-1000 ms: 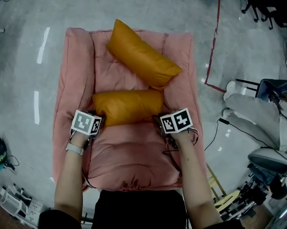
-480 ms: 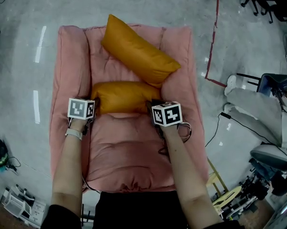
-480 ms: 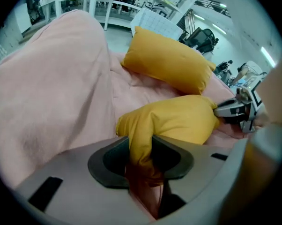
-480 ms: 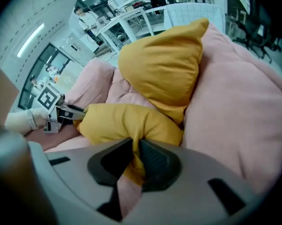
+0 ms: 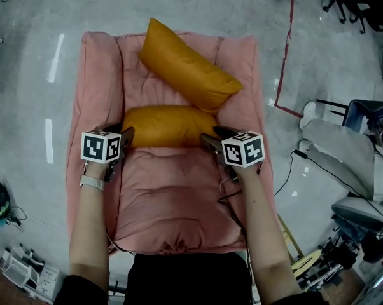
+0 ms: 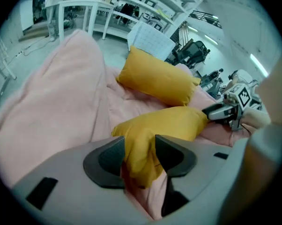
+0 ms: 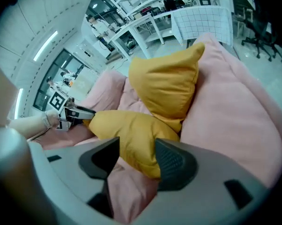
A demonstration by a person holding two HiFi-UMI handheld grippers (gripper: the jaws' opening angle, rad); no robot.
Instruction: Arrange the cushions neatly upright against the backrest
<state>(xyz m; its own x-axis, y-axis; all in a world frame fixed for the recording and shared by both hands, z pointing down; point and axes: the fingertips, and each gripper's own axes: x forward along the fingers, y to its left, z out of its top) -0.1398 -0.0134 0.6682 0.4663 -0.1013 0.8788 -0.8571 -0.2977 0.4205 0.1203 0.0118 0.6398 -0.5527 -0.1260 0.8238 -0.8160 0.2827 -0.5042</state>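
Two orange cushions lie on a pink padded armchair (image 5: pixel 179 196). The far cushion (image 5: pixel 185 65) leans slantwise against the backrest. The near cushion (image 5: pixel 169 126) lies flat across the seat, touching the far one. My left gripper (image 5: pixel 125 137) is at its left end; its jaws are opening, and the cushion's corner (image 6: pixel 141 139) still fills the gap and touches both pads. My right gripper (image 5: pixel 212 140) is at the right end, jaws opening. The cushion's corner (image 7: pixel 131 135) sits between its pads, with a gap at the left pad.
The armchair's raised sides (image 5: pixel 96 100) flank the seat. A red tape line (image 5: pixel 282 56) runs along the concrete floor on the right. A grey chair with cables (image 5: pixel 350 157) stands at the right, and small clutter (image 5: pixel 20 269) sits at the lower left.
The near cushion has been pushed back toward the backrest. My right gripper has drawn a little to the right and its jaws have parted from the cushion's end.
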